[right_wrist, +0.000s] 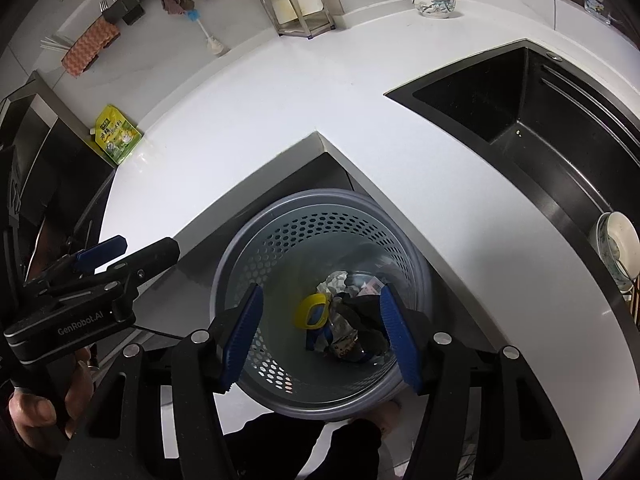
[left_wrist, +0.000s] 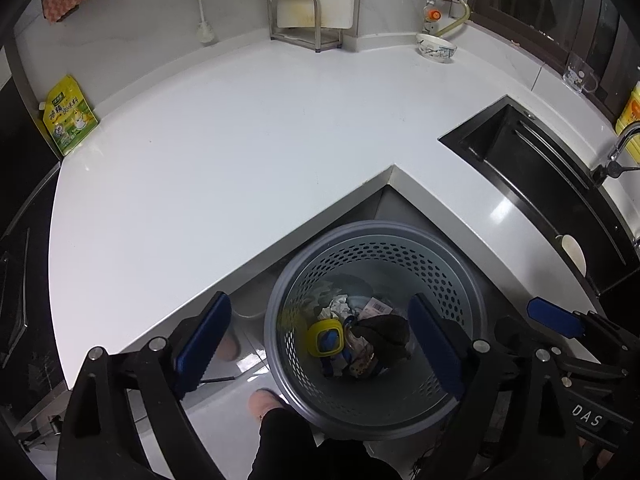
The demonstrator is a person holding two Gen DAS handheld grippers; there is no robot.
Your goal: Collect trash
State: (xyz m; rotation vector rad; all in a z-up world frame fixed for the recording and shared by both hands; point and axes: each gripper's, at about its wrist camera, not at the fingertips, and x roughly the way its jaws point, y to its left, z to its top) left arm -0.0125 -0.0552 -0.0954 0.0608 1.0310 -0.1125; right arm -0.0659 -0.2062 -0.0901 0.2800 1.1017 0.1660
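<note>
Two grippers, both mine, spread wide and empty: left gripper (left_wrist: 320, 344) | right gripper (right_wrist: 320, 336), both poised over one perforated bin (left_wrist: 478, 300) at 6 o'clock for dropping | trash pile (left_wrist: 352, 332) at its bottom | tabletop (left_wrist: 240, 140): one yellow pouch (left_wrist: 70, 118) at 10 o'clock.

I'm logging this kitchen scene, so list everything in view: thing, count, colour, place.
bin: 1, grey, on floor in the counter's corner notch
trash: several pieces, yellow, blue, dark, white, inside bin
counter: 1, white, L-shaped
pouch: 1, yellow-green, counter's left end
bowl: 1, white patterned, back of counter
rack: 1, metal, back of counter
sink: 1, black, right
brush: 1, white and blue, on the wall
left gripper: 1, black with blue pads, open above bin
right gripper: 1, same, open above bin
</note>
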